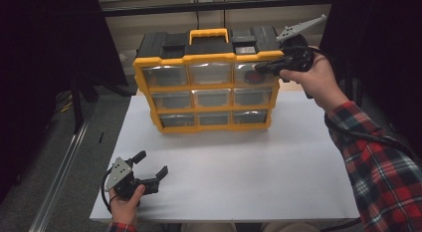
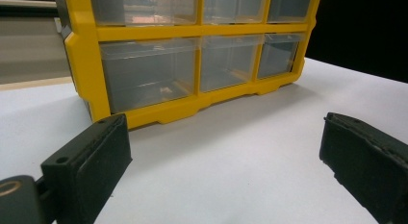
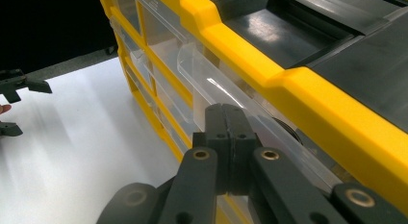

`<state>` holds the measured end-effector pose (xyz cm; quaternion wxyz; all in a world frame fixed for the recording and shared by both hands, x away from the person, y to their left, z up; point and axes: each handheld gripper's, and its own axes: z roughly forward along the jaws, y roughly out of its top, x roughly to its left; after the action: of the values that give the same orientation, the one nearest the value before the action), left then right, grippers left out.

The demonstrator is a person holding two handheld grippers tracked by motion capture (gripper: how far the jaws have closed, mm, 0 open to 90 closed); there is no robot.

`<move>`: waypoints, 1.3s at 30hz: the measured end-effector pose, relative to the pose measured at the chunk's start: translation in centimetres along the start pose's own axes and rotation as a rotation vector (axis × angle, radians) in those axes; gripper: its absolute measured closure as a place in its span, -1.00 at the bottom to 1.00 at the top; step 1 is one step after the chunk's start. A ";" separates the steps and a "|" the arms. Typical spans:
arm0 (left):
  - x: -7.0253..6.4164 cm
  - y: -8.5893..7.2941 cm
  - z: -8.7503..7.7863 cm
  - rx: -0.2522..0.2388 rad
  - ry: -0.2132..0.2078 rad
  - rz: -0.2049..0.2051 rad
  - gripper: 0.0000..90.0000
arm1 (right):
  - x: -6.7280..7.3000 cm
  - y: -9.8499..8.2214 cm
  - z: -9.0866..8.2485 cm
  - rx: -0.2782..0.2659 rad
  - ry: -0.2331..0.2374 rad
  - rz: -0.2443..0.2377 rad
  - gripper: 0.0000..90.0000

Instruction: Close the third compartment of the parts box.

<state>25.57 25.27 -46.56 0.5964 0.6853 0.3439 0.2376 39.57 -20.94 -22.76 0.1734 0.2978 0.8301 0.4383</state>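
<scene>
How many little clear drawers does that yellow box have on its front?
9 drawers, in three rows of three across the front of the yellow box: top row, middle row, bottom row. The right gripper partly covers the top right drawer. None seems hidden.

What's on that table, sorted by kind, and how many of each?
Organizer: 1
Clear drawers in it: 9
Grippers: 2, the left gripper open above the table, the right gripper shut at the top right drawer
Total: 12
</scene>
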 end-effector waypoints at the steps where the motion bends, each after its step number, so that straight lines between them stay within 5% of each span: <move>1: 0.0 0.0 0.0 0.000 0.000 0.000 -0.91 | 0.0 0.0 0.0 0.000 0.000 0.001 1.00; 39: 0.0 0.0 0.0 0.003 -0.001 -0.004 -0.91 | -0.2 0.0 0.4 -0.008 -0.020 -0.002 1.00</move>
<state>25.58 25.25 -46.61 0.5961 0.6854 0.3455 0.2356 39.99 -20.81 -22.99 0.1833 0.3005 0.8270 0.4384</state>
